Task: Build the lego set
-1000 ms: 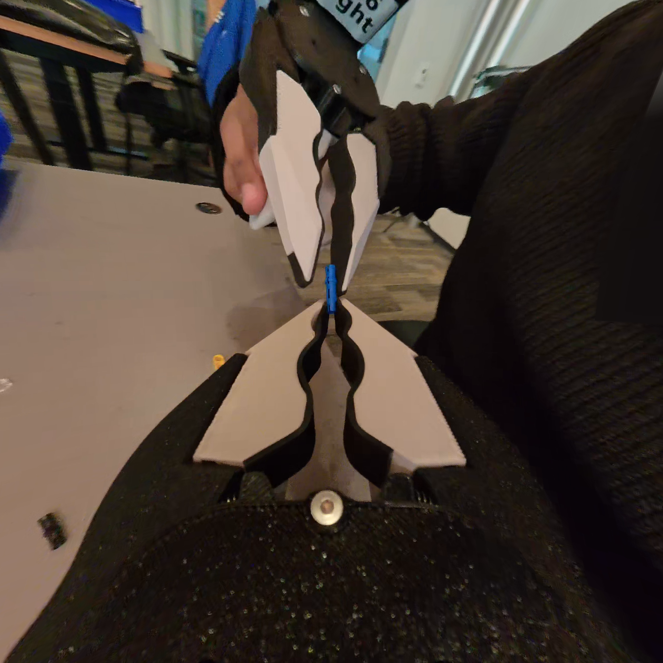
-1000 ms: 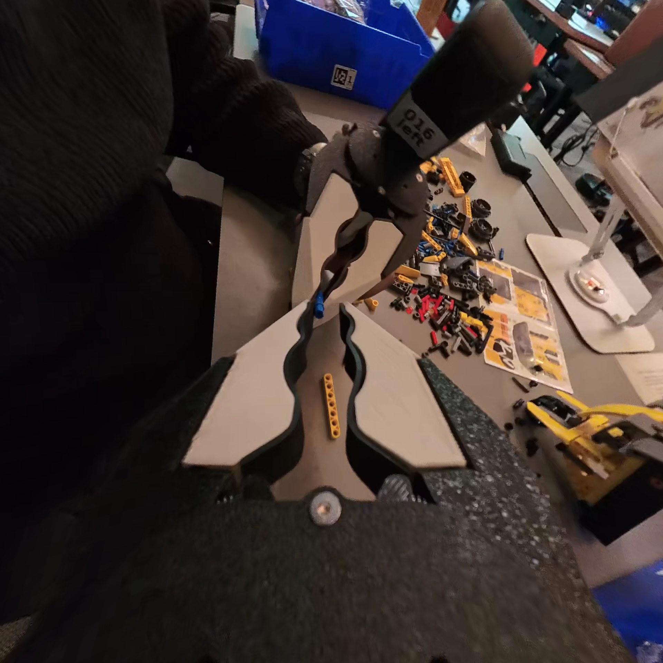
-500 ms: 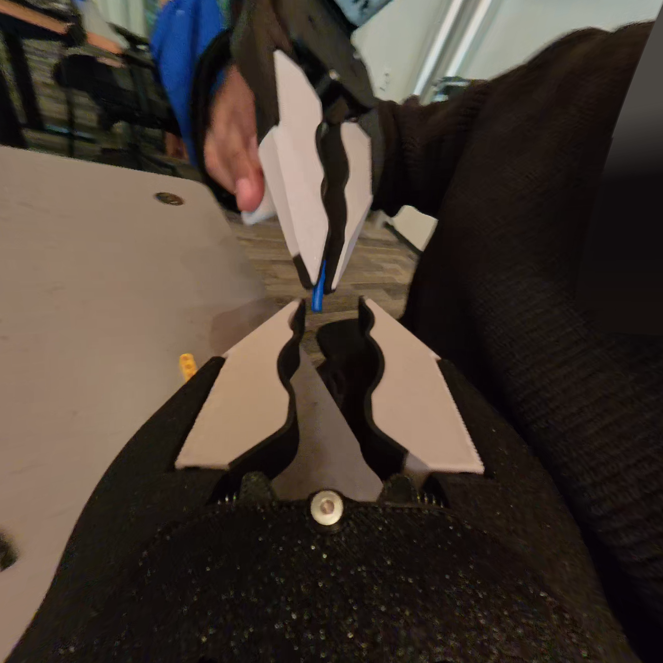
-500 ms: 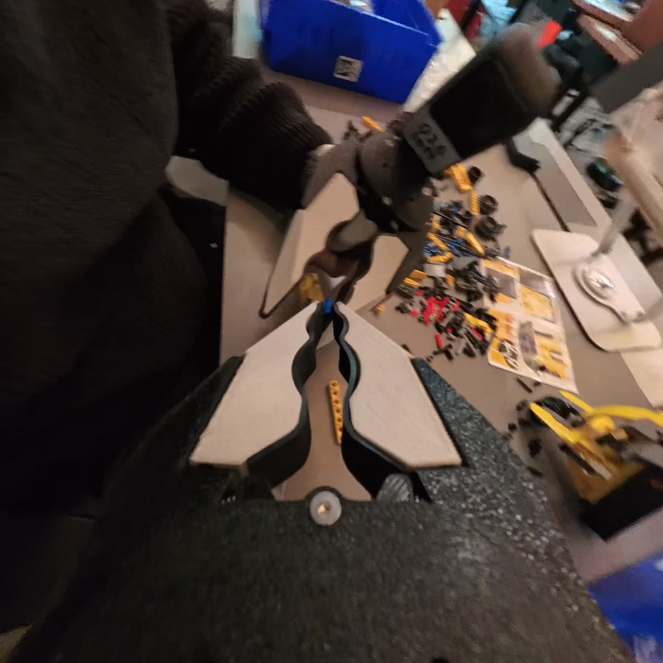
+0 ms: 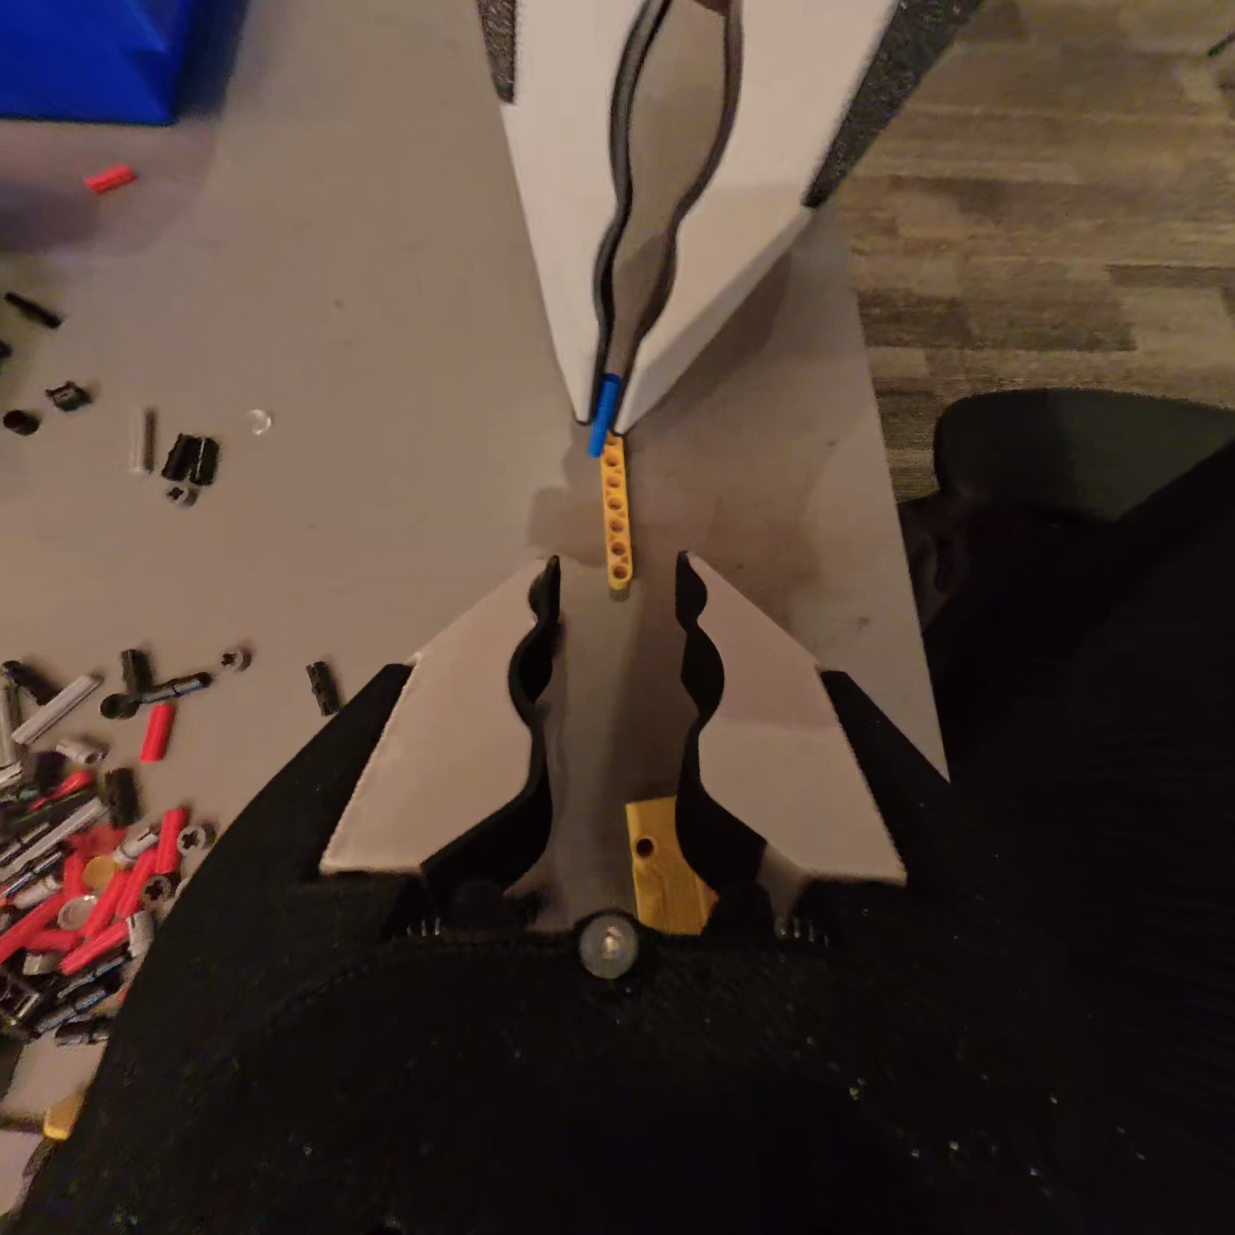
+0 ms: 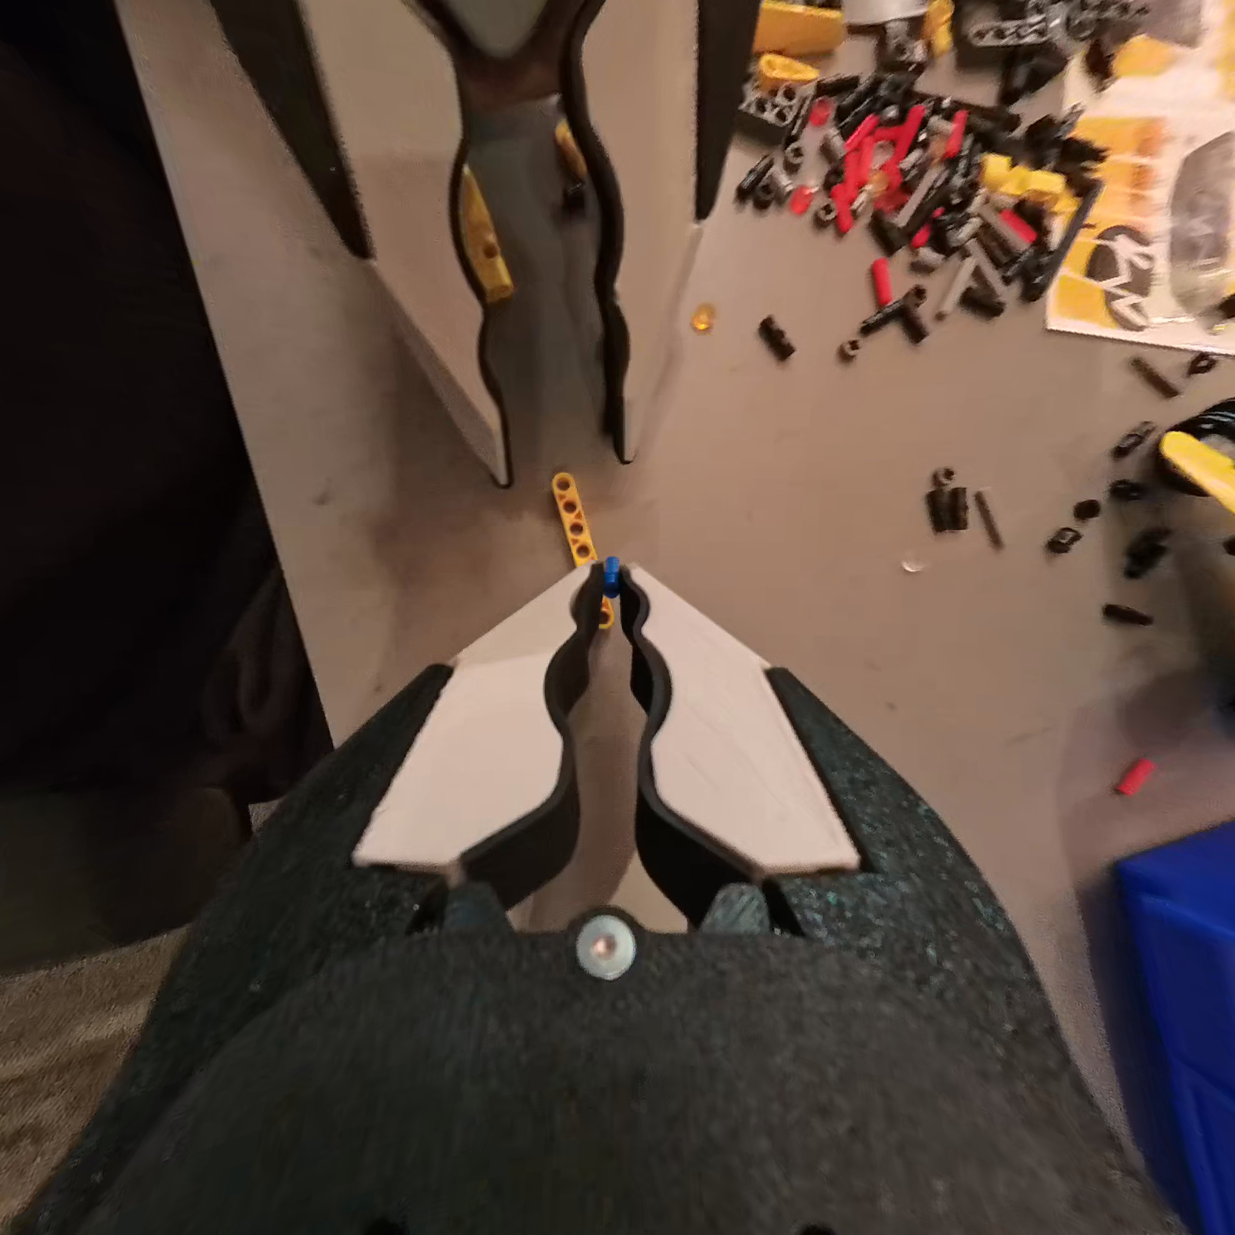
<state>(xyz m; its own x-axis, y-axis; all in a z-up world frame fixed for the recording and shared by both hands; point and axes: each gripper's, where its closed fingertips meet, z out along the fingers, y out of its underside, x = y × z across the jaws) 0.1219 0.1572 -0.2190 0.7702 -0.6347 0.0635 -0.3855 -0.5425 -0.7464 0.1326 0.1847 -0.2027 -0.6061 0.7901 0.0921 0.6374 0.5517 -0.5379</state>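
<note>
My right gripper (image 6: 609, 569) is shut on a small blue pin (image 6: 609, 578), held tip-down just above the near end of a yellow beam with holes (image 6: 575, 524) that lies flat on the grey table. In the left wrist view the right gripper (image 5: 603, 428) comes in from the top with the blue pin (image 5: 605, 411) at the beam's far end (image 5: 616, 514). My left gripper (image 5: 615, 567) is open and empty, its tips on either side of the beam's near end. It shows from above in the right wrist view (image 6: 563, 468).
A yellow block (image 5: 658, 869) lies under my left gripper. A pile of red, black and grey pieces (image 6: 889, 154) and an instruction sheet (image 6: 1149, 200) lie to the side, with a partly built yellow model (image 6: 1196, 468) and a blue bin (image 5: 80, 60). The table edge (image 5: 895, 508) runs close by. The gap from one gripper's tips to the other's is roughly 4 centimetres. Both grippers' tips are roughly 20 centimetres from the partly built yellow model (image 6: 1196, 468).
The left gripper opened and let go of the blue pin, which the right gripper now holds. Both grippers swung down from mid-air to the yellow beam on the table.
</note>
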